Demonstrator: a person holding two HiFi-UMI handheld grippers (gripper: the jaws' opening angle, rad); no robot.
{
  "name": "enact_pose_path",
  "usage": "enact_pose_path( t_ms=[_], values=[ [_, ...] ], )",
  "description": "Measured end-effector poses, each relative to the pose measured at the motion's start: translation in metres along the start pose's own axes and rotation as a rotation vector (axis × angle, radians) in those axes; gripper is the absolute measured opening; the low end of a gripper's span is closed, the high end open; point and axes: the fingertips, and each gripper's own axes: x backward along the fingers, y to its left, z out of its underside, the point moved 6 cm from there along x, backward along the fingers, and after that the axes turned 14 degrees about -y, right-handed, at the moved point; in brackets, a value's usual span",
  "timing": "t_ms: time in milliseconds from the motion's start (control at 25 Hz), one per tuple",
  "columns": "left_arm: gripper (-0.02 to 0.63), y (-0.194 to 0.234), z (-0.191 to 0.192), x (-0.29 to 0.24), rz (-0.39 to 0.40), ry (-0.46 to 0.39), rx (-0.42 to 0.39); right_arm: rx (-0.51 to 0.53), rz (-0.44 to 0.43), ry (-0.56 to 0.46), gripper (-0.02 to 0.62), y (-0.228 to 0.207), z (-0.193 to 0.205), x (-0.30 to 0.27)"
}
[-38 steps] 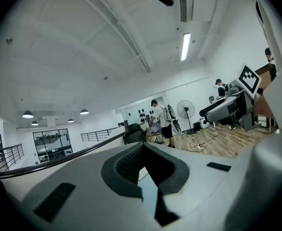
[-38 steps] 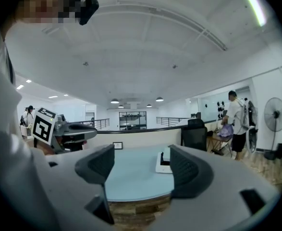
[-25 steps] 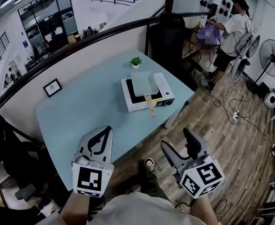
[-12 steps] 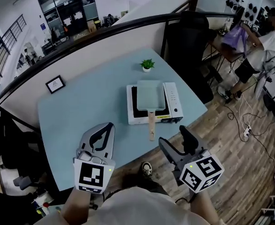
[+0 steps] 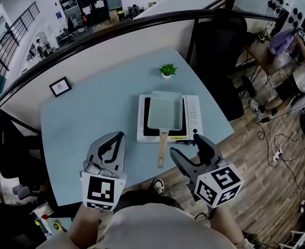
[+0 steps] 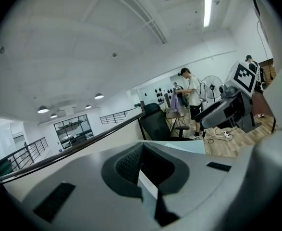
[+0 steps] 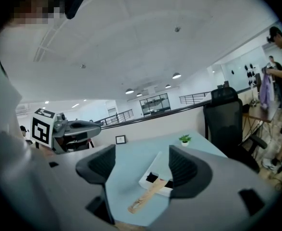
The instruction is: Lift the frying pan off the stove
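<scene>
A pale green rectangular frying pan [image 5: 165,112] sits on a white single-burner stove [image 5: 193,117] on the light blue table [image 5: 95,113]. Its wooden handle [image 5: 162,150] points toward me, over the table's front edge. My right gripper [image 5: 189,148] is open and empty, just right of the handle's end and apart from it. In the right gripper view the handle [image 7: 149,195] and stove [image 7: 155,178] show between and beyond the open right gripper [image 7: 143,166]. My left gripper [image 5: 120,137] is shut and empty over the table's near edge, left of the handle. Its jaws meet in the left gripper [image 6: 147,179] view.
A small potted plant [image 5: 167,70] stands behind the stove and a framed picture [image 5: 60,86] at the table's far left. A black chair [image 5: 221,40] is beyond the right corner. Wooden floor with cables [image 5: 277,139] lies to the right, with a person [image 5: 304,61] beyond.
The table and stove have come nearer in the head view. My right gripper has moved forward to the handle's end, and the left gripper now reaches over the table's near edge.
</scene>
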Motion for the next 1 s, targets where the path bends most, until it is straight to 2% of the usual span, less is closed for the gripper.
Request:
enact_pose_path(
  t_ms=[200, 480, 720, 1000],
  values=[
    [0.002, 0.003, 0.009, -0.012, -0.005, 0.030, -0.004, -0.034, -0.009, 0.023, 0.341, -0.009, 0.009, -0.012],
    [0.002, 0.020, 0.020, -0.016, 0.018, 0.053, -0.001, -0.048, 0.005, 0.063, 0.341, 0.002, 0.018, -0.030],
    [0.002, 0.029, 0.034, -0.020, 0.065, 0.061, 0.012, -0.074, 0.071, 0.118, 0.334, 0.004, 0.039, -0.047],
    [0.002, 0.036, 0.067, -0.024, 0.133, 0.094, 0.033, -0.183, 0.181, 0.229, 0.333, 0.000, 0.084, -0.073]
  ],
)
